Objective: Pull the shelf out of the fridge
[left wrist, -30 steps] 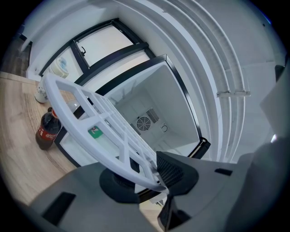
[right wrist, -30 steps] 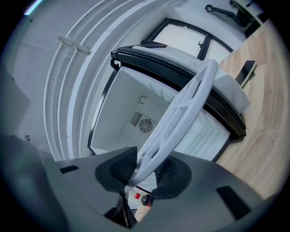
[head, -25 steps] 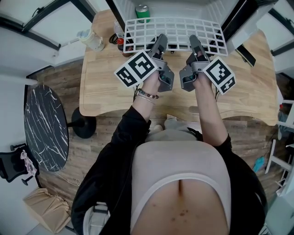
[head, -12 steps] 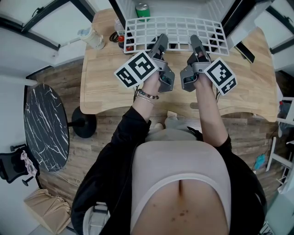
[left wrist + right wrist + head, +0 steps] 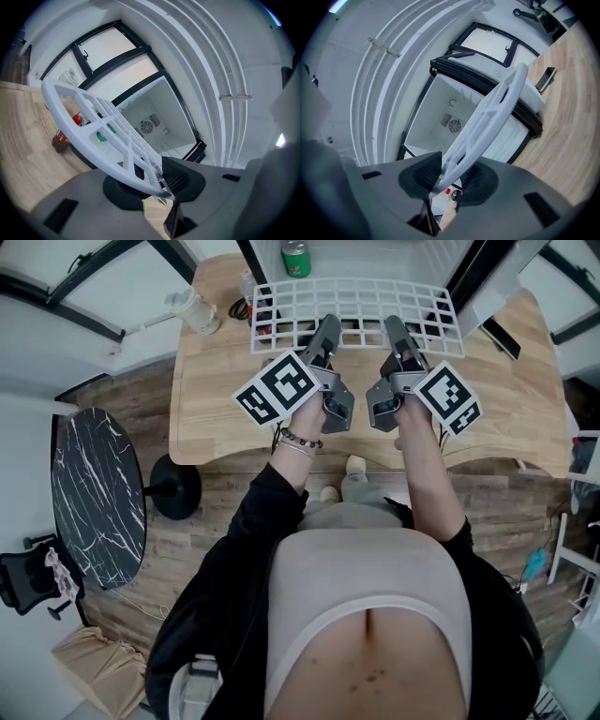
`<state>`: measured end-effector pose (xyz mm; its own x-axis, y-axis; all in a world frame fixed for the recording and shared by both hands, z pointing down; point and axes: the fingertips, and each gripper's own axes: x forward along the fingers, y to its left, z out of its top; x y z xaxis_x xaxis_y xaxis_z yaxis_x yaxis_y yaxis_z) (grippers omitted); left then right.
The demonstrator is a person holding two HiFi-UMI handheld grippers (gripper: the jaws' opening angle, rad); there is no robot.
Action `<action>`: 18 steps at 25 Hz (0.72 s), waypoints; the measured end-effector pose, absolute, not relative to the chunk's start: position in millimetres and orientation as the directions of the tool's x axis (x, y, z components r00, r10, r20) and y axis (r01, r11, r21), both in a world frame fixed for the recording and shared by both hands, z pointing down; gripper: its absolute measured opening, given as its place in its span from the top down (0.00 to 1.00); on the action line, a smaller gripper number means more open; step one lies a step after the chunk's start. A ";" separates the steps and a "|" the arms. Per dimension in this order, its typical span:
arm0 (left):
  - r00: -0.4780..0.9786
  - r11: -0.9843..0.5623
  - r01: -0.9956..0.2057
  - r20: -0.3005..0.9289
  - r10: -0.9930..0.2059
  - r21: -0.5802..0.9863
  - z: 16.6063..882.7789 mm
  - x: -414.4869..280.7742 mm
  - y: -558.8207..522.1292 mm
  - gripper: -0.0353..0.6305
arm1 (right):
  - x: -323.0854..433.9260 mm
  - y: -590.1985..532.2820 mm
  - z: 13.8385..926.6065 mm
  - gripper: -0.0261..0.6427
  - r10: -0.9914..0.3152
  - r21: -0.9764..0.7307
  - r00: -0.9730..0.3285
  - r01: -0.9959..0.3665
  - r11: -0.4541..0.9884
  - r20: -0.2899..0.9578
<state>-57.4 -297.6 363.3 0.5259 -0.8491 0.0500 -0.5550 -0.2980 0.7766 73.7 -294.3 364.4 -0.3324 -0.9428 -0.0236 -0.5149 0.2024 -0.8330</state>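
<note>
The white grid shelf [image 5: 356, 307] hangs level over the wooden table [image 5: 220, 418], just in front of the open fridge [image 5: 375, 251]. My left gripper [image 5: 328, 326] is shut on the shelf's near rim left of middle. My right gripper [image 5: 395, 326] is shut on the same rim right of middle. In the left gripper view the shelf [image 5: 93, 117] runs up and left from the gripper [image 5: 161, 182], whose ribbed pads pinch its edge. In the right gripper view the shelf [image 5: 487, 117] rises from the gripper [image 5: 446, 180], clamped between its pads, with the white fridge interior [image 5: 454, 122] behind.
A green can [image 5: 296, 259] stands inside the fridge. A cola bottle [image 5: 61, 138] and a pale bottle [image 5: 192, 313] are on the table's far left. A phone [image 5: 545, 77] lies far right. A black marble round table [image 5: 94, 502] stands left.
Both grippers have drawn back toward the person with the shelf in them, and the shelf now sits further out of the fridge.
</note>
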 end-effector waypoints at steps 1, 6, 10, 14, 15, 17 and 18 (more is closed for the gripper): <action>0.525 -0.299 -0.557 0.050 -0.850 0.775 363.1 -59.9 -294.2 0.76 | 71.2 -291.1 364.5 0.79 -0.942 -0.833 -0.334 -0.514 0.204 -0.024; 0.527 -0.304 -0.560 0.047 -0.849 0.771 363.2 -71.9 -275.9 0.76 | 59.0 -273.0 364.6 0.79 -0.941 -0.831 -0.336 -0.516 0.208 -0.027; 0.529 -0.303 -0.563 0.053 -0.847 0.769 366.1 -80.8 -260.3 0.76 | 49.8 -257.3 368.3 0.79 -0.941 -0.834 -0.337 -0.512 0.205 -0.024; 0.539 -0.316 -0.564 0.051 -0.841 0.763 366.2 -84.3 -246.2 0.76 | 46.1 -241.8 369.6 0.79 -0.942 -0.836 -0.334 -0.510 0.203 -0.025; 0.541 -0.317 -0.565 0.051 -0.839 0.762 366.3 -85.0 -242.6 0.76 | 45.3 -238.2 369.9 0.79 -0.942 -0.837 -0.335 -0.509 0.204 -0.026; 0.545 -0.319 -0.565 0.054 -0.837 0.761 367.6 -86.4 -235.2 0.76 | 43.7 -230.9 371.4 0.79 -0.941 -0.838 -0.337 -0.507 0.204 -0.025; 0.547 -0.320 -0.566 0.056 -0.835 0.760 368.5 -86.9 -232.0 0.76 | 43.3 -227.8 372.3 0.79 -0.941 -0.837 -0.337 -0.507 0.203 -0.024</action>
